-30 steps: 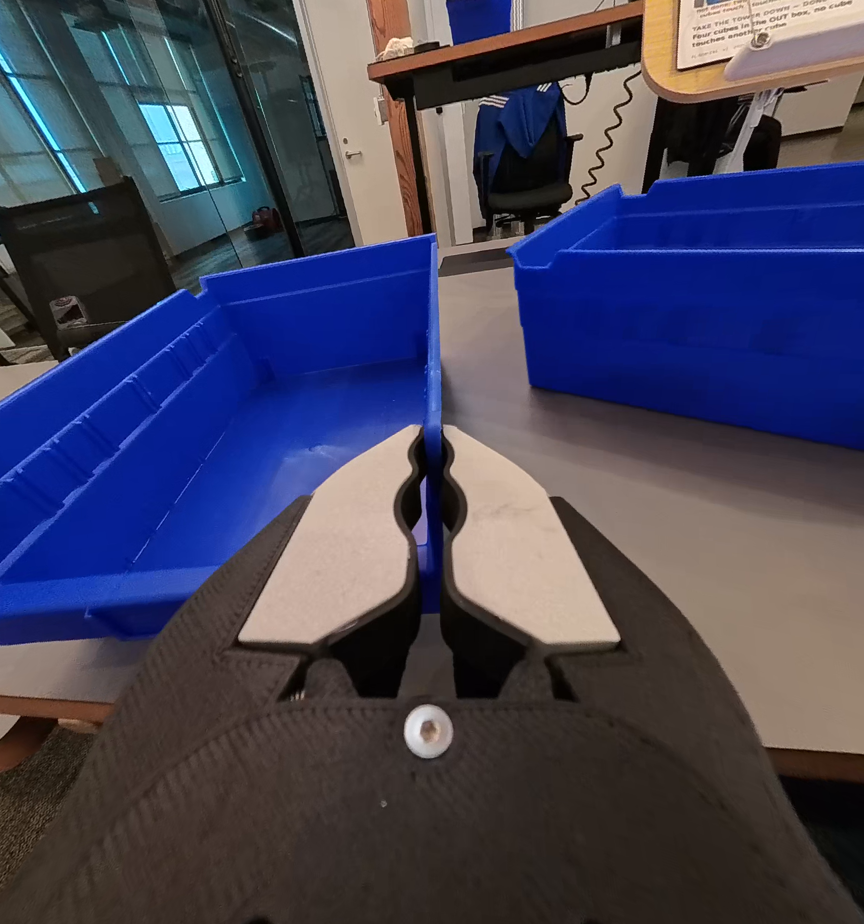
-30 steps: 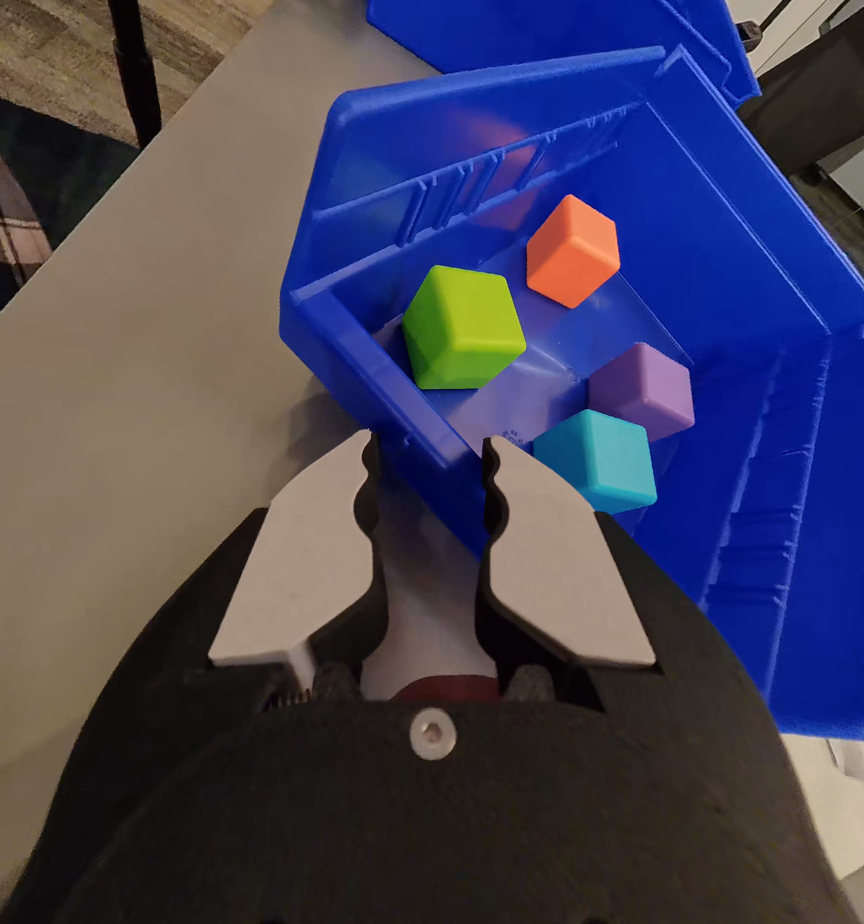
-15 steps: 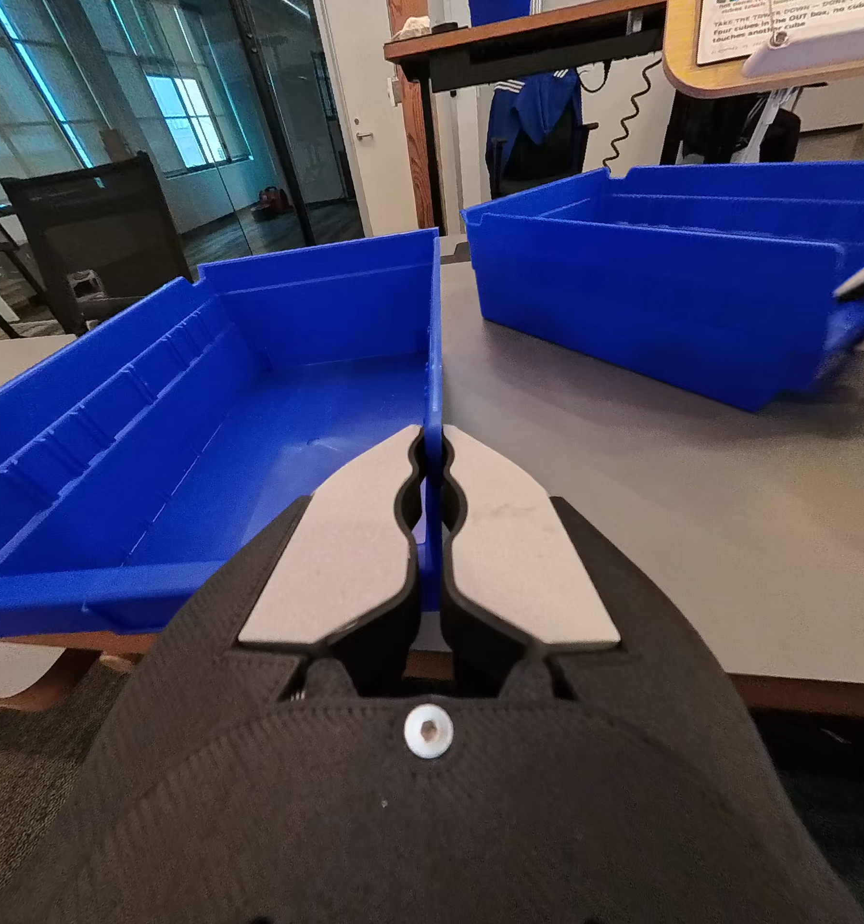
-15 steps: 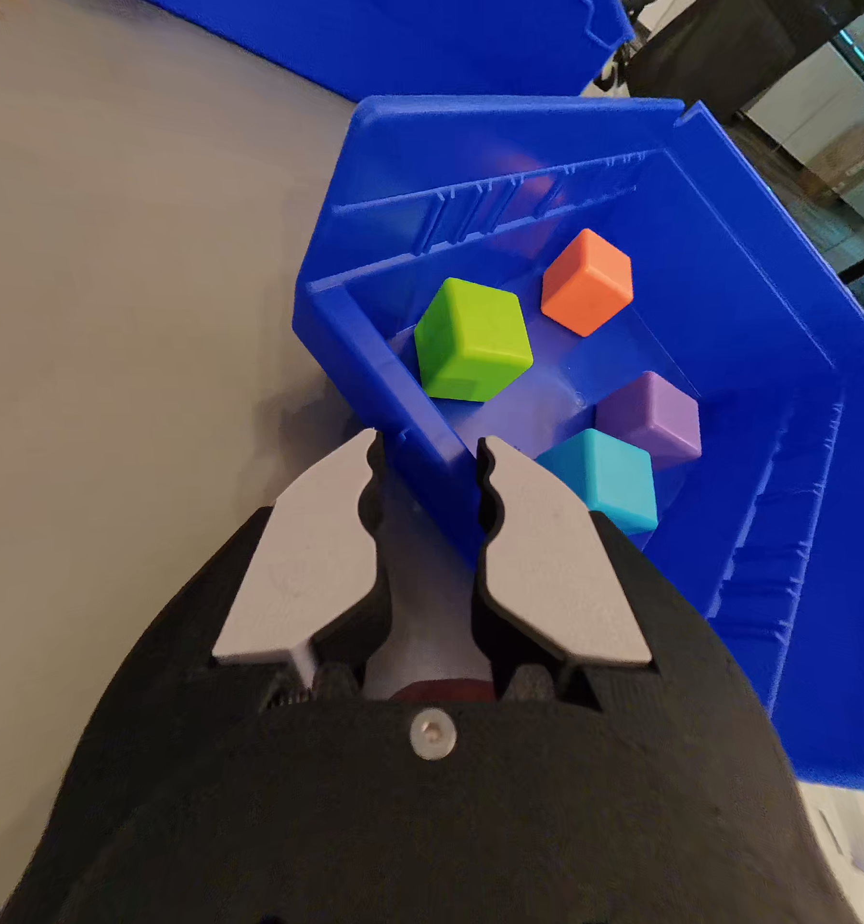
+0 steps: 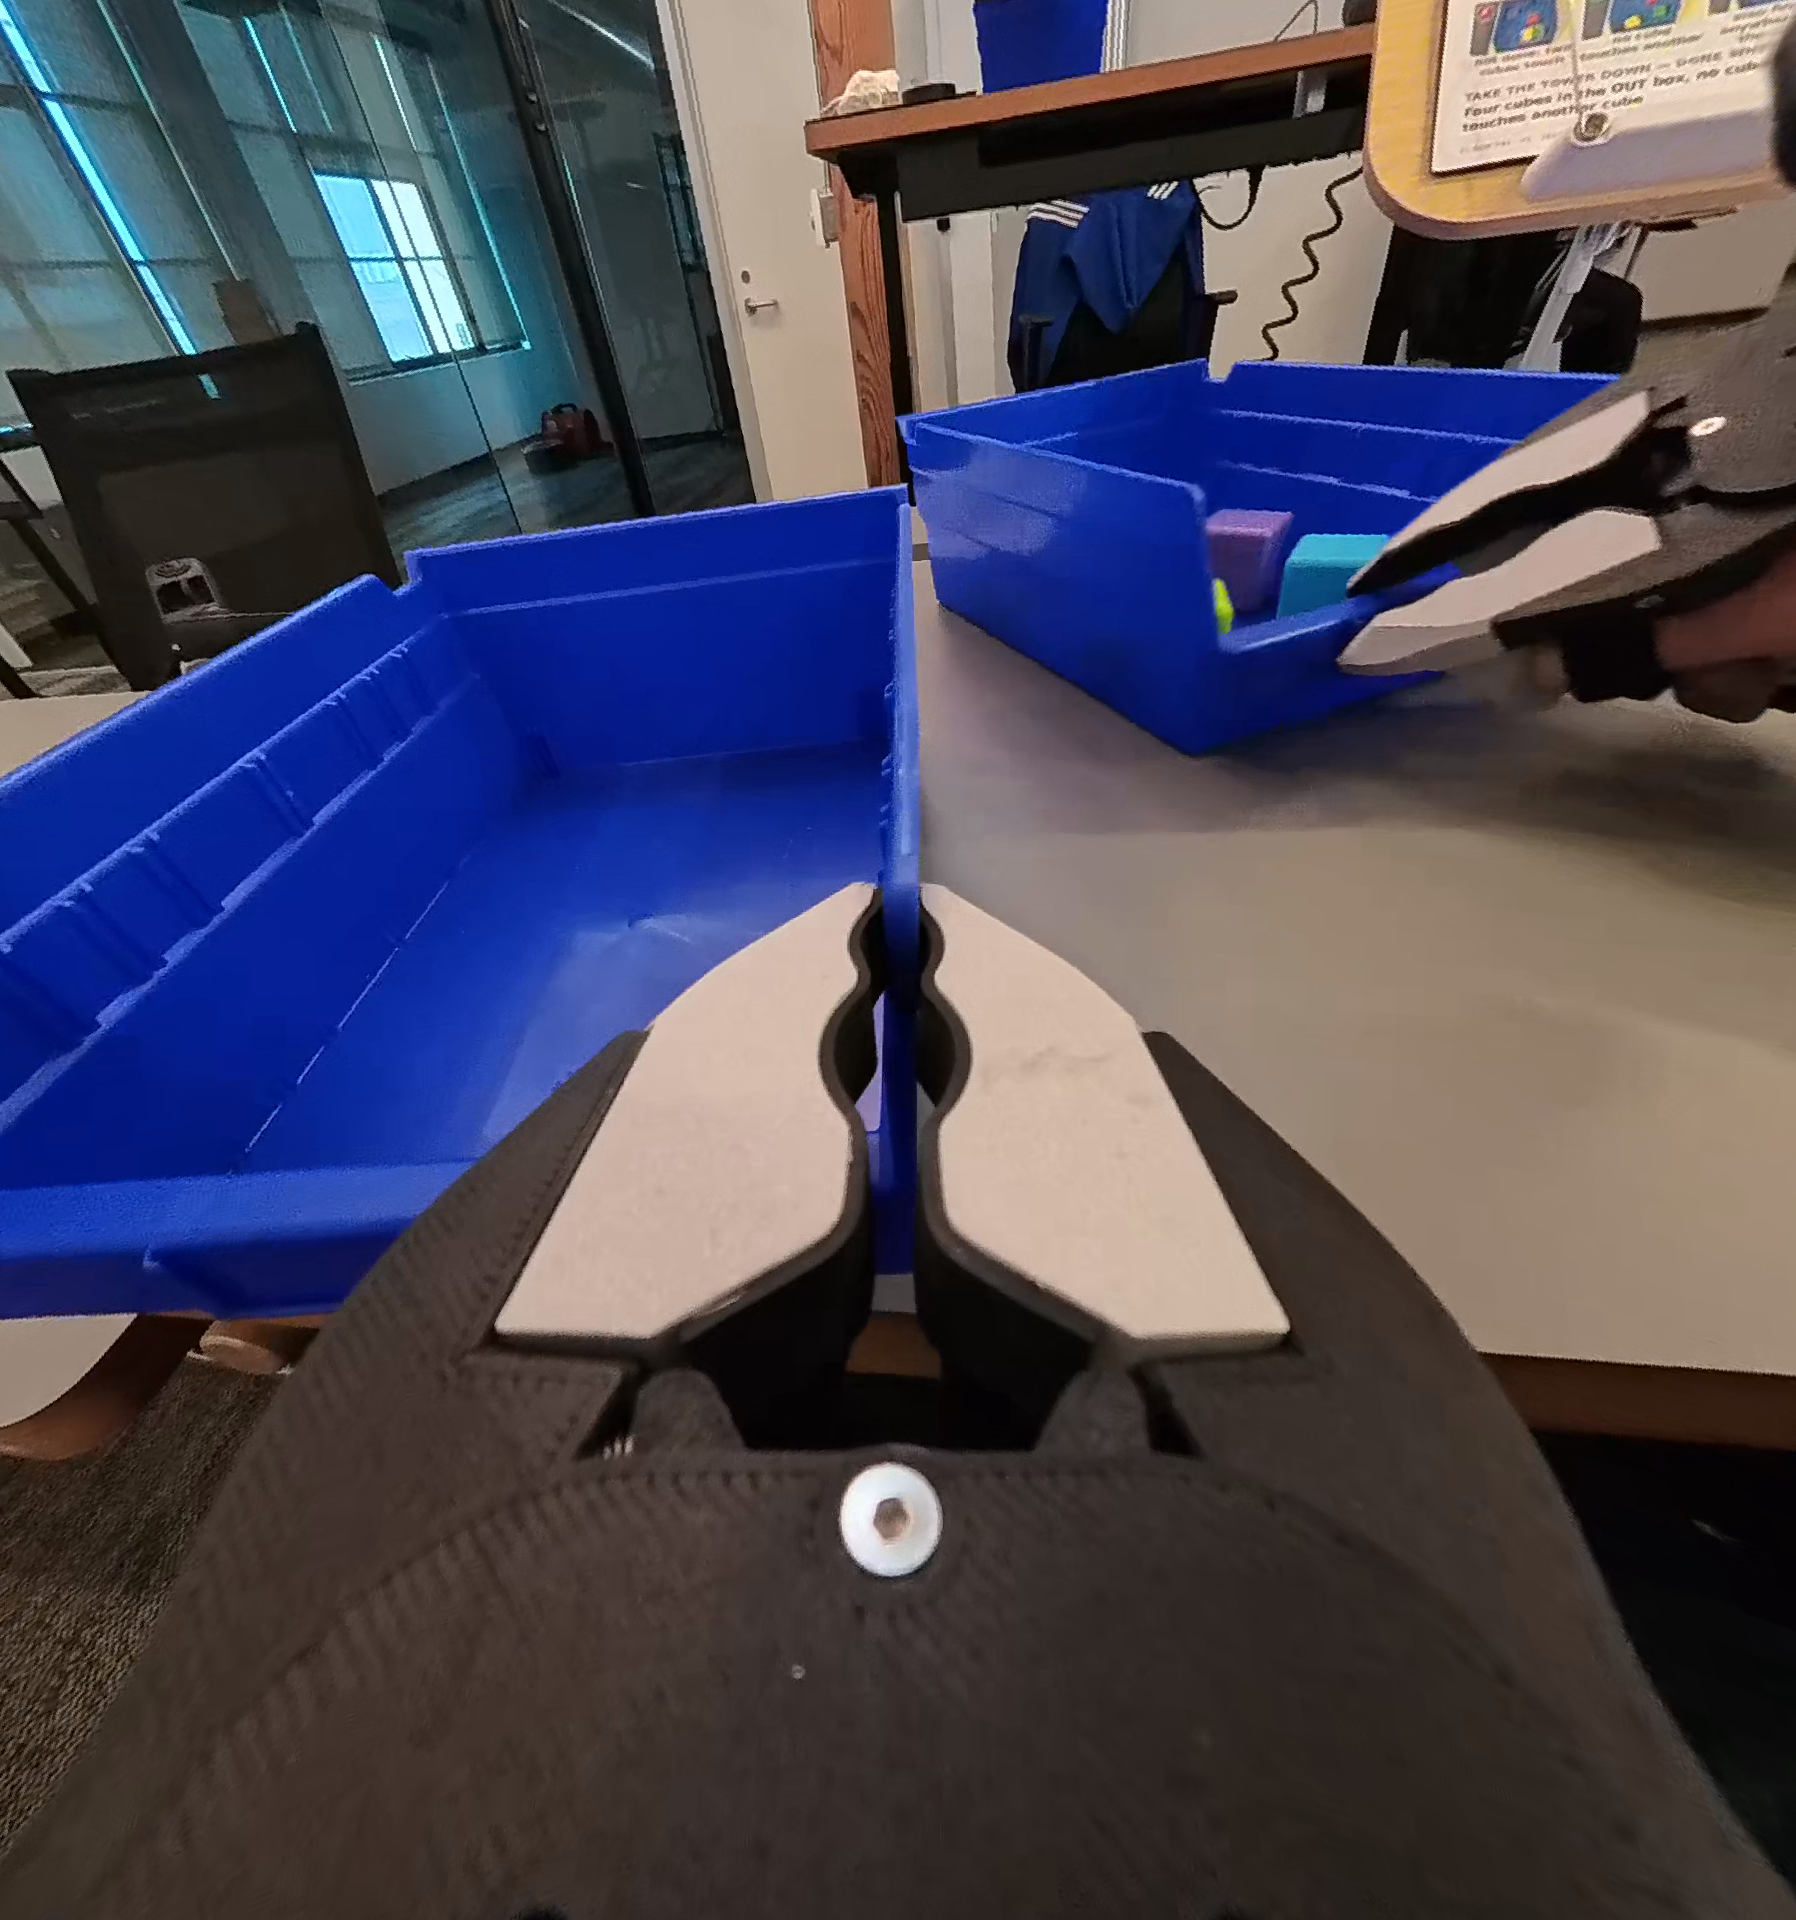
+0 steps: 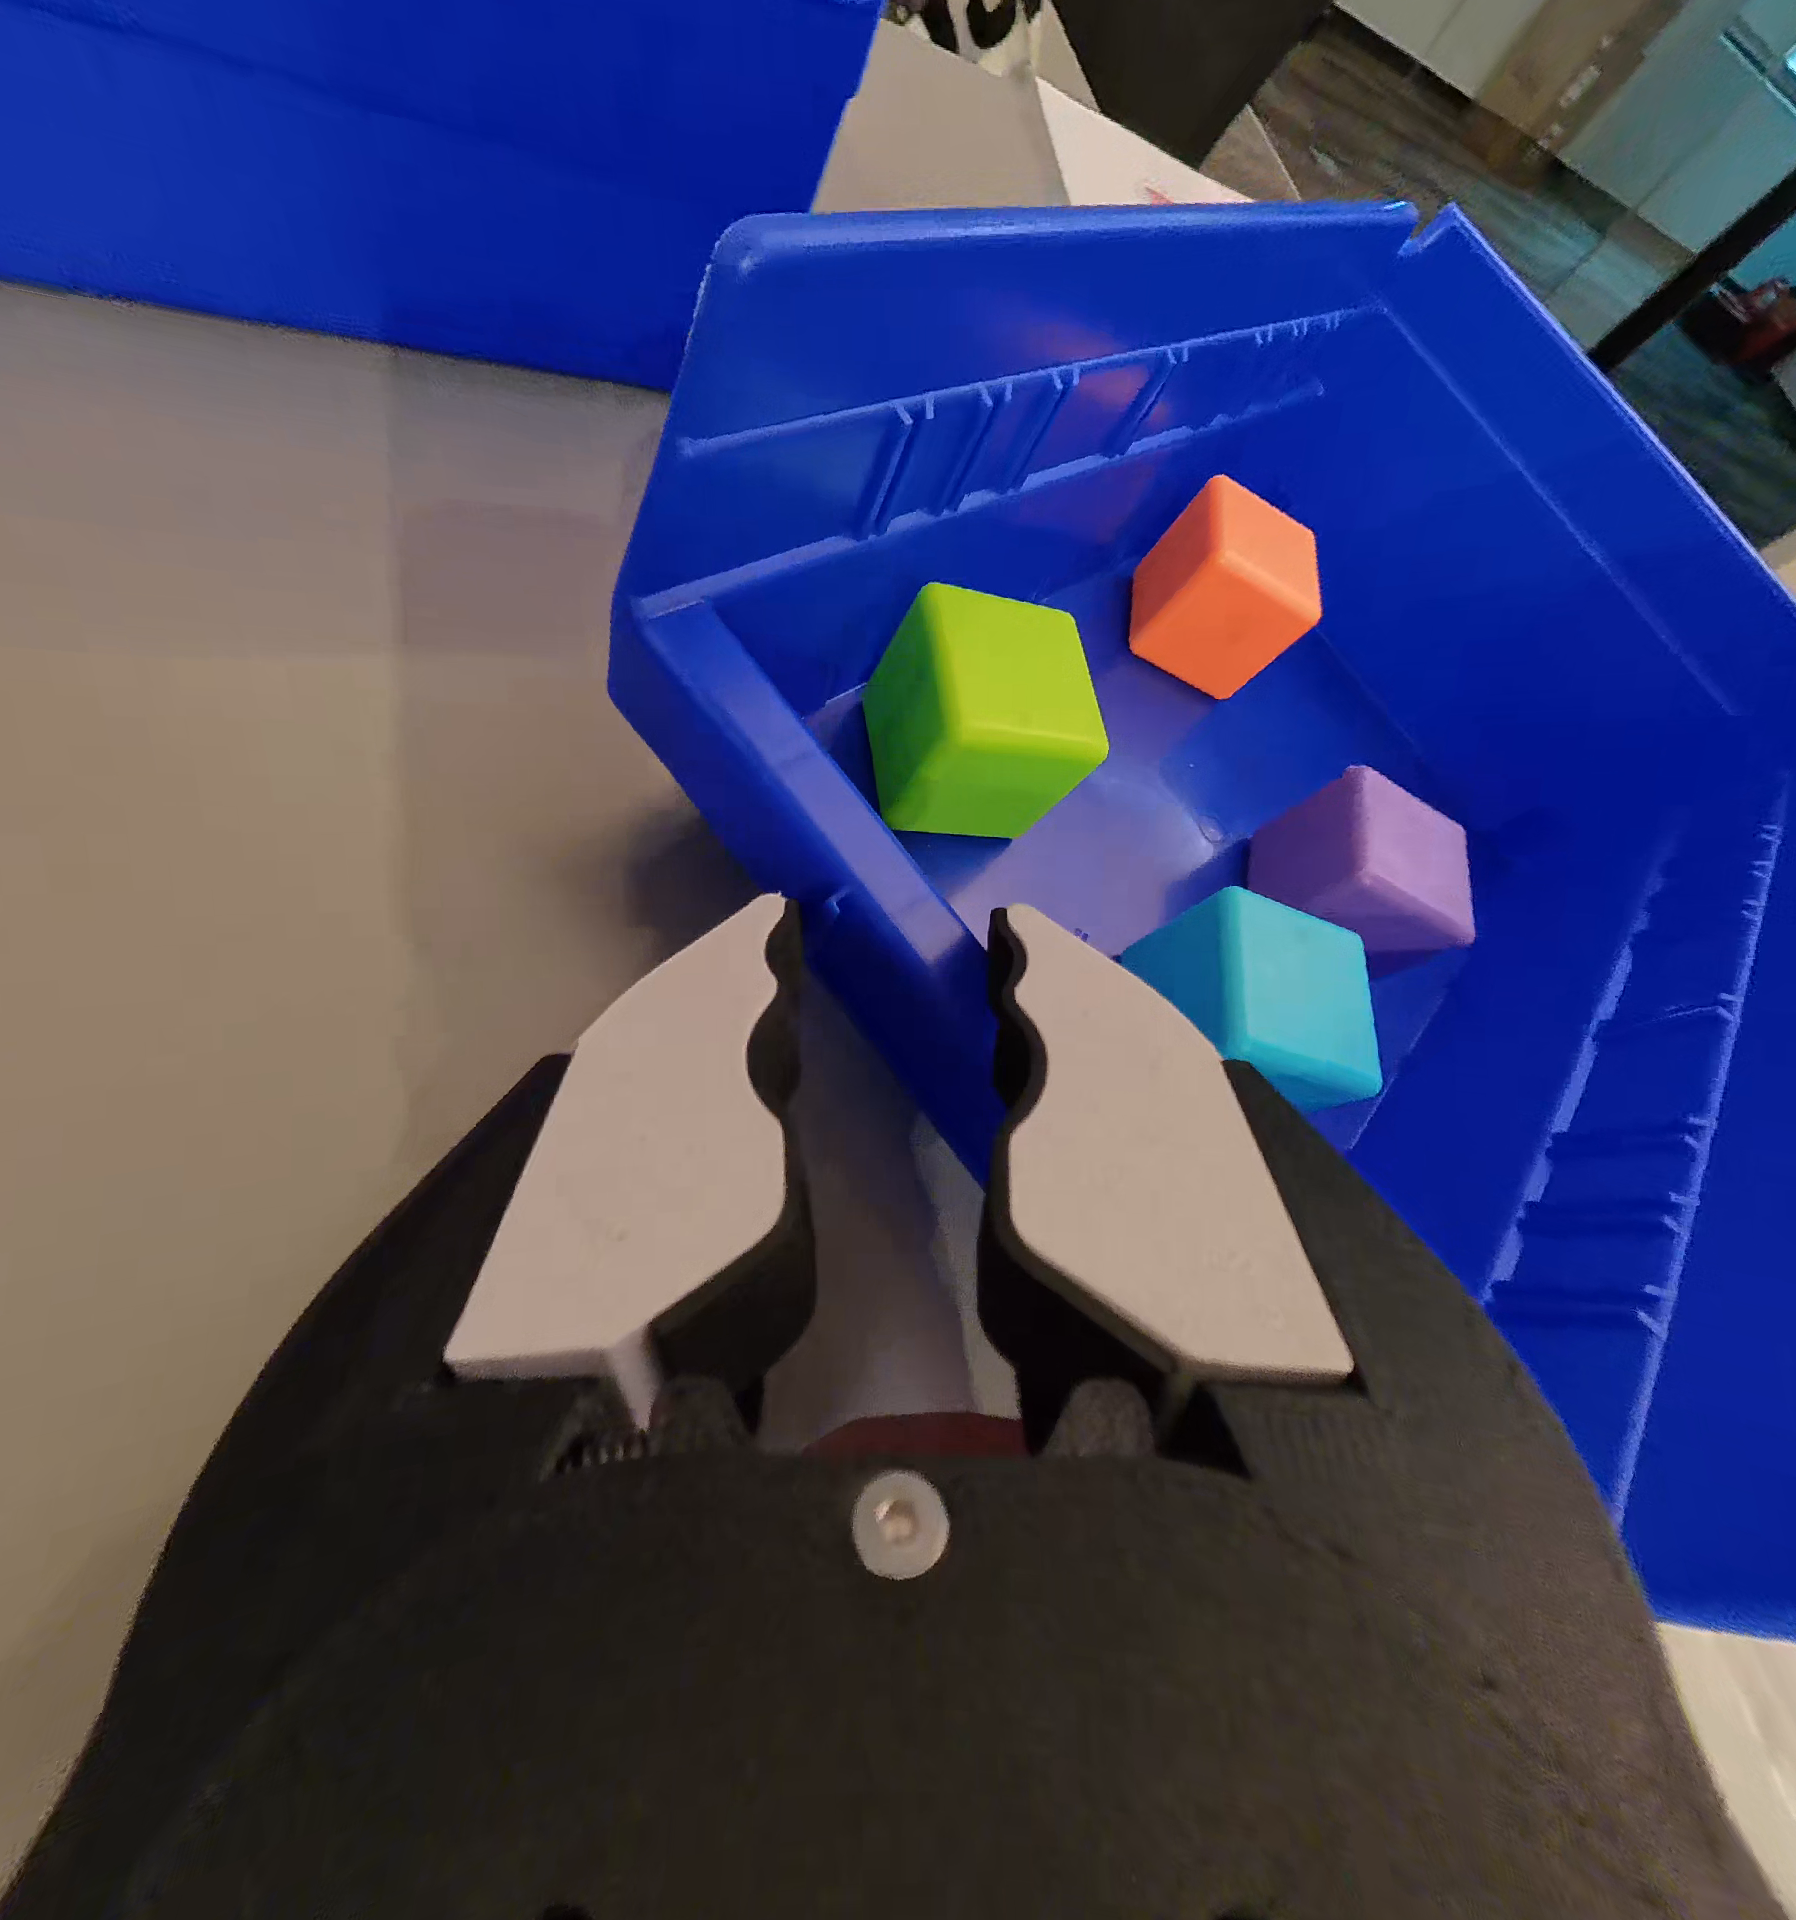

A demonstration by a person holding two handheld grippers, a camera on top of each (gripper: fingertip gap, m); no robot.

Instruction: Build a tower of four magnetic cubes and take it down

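My left gripper (image 5: 899,906) is shut on the right side wall of an empty blue bin (image 5: 665,644), whose front end hangs over the table's front edge. My right gripper (image 6: 889,925) is shut on the low front wall of a second blue bin (image 6: 1081,312); it also shows in the left wrist view (image 5: 1356,620). In that bin (image 5: 1060,540) lie a green cube (image 6: 982,712), an orange cube (image 6: 1226,587), a purple cube (image 6: 1367,862) and a teal cube (image 6: 1263,992), all apart. The left wrist view shows the purple cube (image 5: 1247,556) and the teal cube (image 5: 1325,571).
Both bins sit on a grey table (image 5: 1393,987) with its front edge (image 5: 1600,1403) close to me. The empty bin's wall (image 6: 354,156) fills the right wrist view's top left. A hand (image 5: 1756,644) holds the right gripper. A wooden board with a paper sheet (image 5: 1496,156) hangs above.
The right gripper has slid and turned the cube bin across the table toward the empty bin. The left gripper has pulled the empty bin back so its front overhangs the table edge.
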